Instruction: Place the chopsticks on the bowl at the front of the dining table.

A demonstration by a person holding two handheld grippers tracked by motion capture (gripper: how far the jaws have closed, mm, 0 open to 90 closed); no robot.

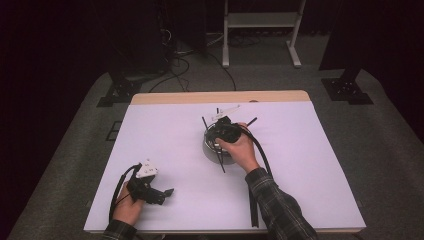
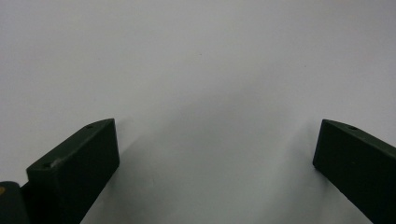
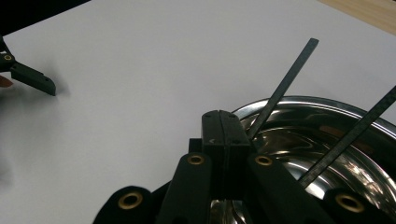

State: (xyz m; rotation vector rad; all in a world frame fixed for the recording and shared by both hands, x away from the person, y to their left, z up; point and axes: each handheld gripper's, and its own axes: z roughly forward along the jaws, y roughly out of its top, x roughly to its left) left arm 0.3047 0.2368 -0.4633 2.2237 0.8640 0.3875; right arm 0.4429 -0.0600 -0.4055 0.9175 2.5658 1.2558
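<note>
A shiny metal bowl [image 1: 208, 149] [image 3: 327, 121] stands at the middle of the white table. Several thin black strips [image 1: 252, 120] [image 3: 285, 84] lean out over its rim. My right gripper [image 1: 225, 131] [image 3: 224, 126] hangs over the bowl's near edge with its jaws pressed together. One strip rises right beside the jaws; I cannot tell whether it is pinched. My left gripper [image 1: 167, 192] [image 2: 215, 144] rests low near the front left of the table. Its jaws stand wide apart over bare white surface. One of its jaws [image 3: 32, 77] also appears at the far left of the right gripper view.
The white table top [image 1: 165, 135] ends in a wooden strip [image 1: 220, 96] at the far side. Beyond it on the floor are a white frame [image 1: 260, 20], cables [image 1: 177, 70] and two black stand bases [image 1: 115, 92] [image 1: 347, 90].
</note>
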